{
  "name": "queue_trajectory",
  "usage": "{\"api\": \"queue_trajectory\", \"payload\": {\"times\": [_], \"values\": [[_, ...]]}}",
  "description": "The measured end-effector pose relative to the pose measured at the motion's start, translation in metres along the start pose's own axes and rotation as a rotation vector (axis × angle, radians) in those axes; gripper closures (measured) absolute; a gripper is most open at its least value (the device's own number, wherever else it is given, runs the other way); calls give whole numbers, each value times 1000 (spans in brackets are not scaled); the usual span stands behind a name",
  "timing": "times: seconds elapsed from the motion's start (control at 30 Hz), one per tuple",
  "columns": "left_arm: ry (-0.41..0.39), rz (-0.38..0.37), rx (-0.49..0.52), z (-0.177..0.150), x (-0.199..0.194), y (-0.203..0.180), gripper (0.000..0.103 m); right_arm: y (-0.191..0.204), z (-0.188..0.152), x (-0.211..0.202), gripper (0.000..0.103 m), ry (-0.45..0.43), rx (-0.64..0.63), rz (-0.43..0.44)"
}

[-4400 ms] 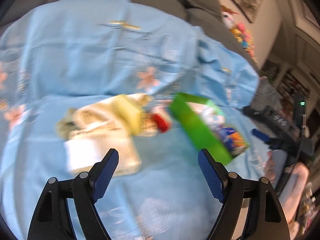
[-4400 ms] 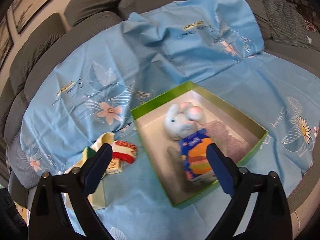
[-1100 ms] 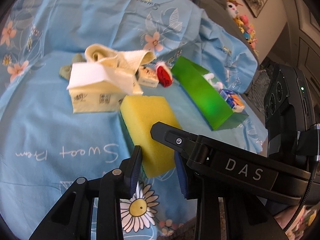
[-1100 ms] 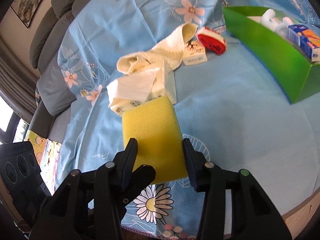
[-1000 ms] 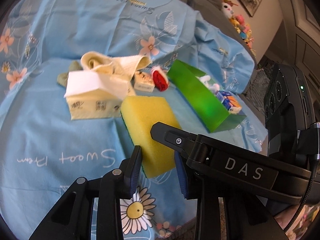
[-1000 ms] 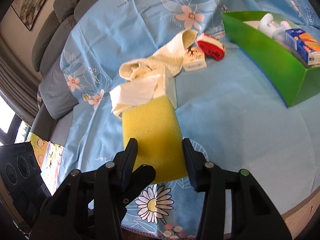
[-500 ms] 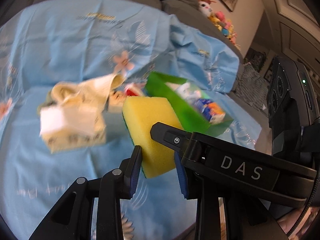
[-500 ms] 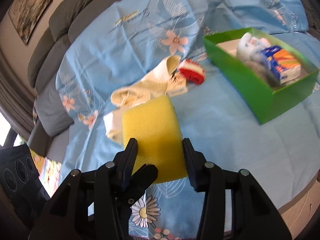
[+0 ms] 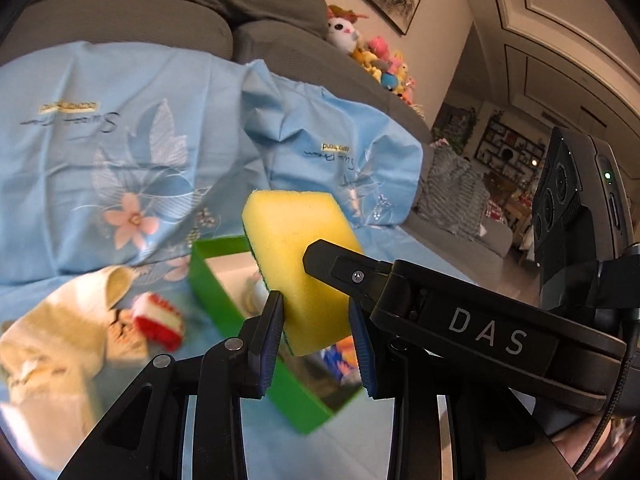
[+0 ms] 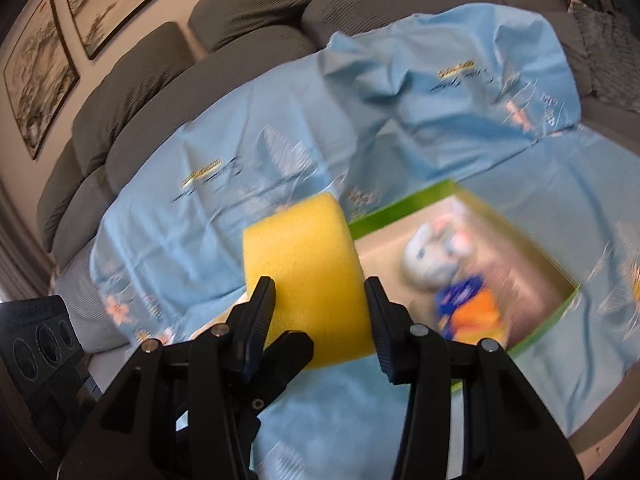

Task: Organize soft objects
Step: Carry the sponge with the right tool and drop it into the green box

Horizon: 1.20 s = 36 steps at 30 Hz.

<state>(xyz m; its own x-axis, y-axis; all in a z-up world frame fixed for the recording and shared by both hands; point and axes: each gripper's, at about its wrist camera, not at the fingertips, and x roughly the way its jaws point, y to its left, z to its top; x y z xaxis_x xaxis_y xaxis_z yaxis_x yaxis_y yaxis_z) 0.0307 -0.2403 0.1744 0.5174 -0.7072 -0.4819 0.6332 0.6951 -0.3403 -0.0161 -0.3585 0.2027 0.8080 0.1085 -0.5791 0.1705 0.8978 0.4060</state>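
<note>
Sheet (image 9: 100,128), blue and flowered, covers the sofa; the green box (image 10: 560,304) sits toward its front edge. Left gripper (image 9: 318,338) and right gripper (image 10: 320,312) both clamp the yellow sponge (image 9: 300,256), raised above the box.

The sponge (image 9: 296,248) is porous yellow foam, matt. The sheet (image 9: 120,140) is smooth thin blue cloth. The box (image 9: 224,304) looks like green cardboard. The towel (image 9: 60,332) is rough cream cloth.

Both wrist cameras look down from close — sharing the yellow sponge (image 9: 298,256) (image 10: 306,276) and green box (image 9: 224,300) (image 10: 404,210).
</note>
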Motion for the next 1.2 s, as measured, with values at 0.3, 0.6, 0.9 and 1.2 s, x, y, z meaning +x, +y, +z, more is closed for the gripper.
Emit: {"api": "queue_trajectory", "payload": {"times": [0.3,0.6,0.9,1.2], "values": [[164,-23,-135,-10,81,34,69,-50,12,73,57,162,78,-85],[255,-23,-170,-21,110,36,70,-71,5,97,58,223,130,-152],[285,13,-134,-24,115,26,69,-86,3,105,57,242,162,-182],[254,-21,-132,-14,81,22,65,-74,7,85,30,176,124,-171]]}}
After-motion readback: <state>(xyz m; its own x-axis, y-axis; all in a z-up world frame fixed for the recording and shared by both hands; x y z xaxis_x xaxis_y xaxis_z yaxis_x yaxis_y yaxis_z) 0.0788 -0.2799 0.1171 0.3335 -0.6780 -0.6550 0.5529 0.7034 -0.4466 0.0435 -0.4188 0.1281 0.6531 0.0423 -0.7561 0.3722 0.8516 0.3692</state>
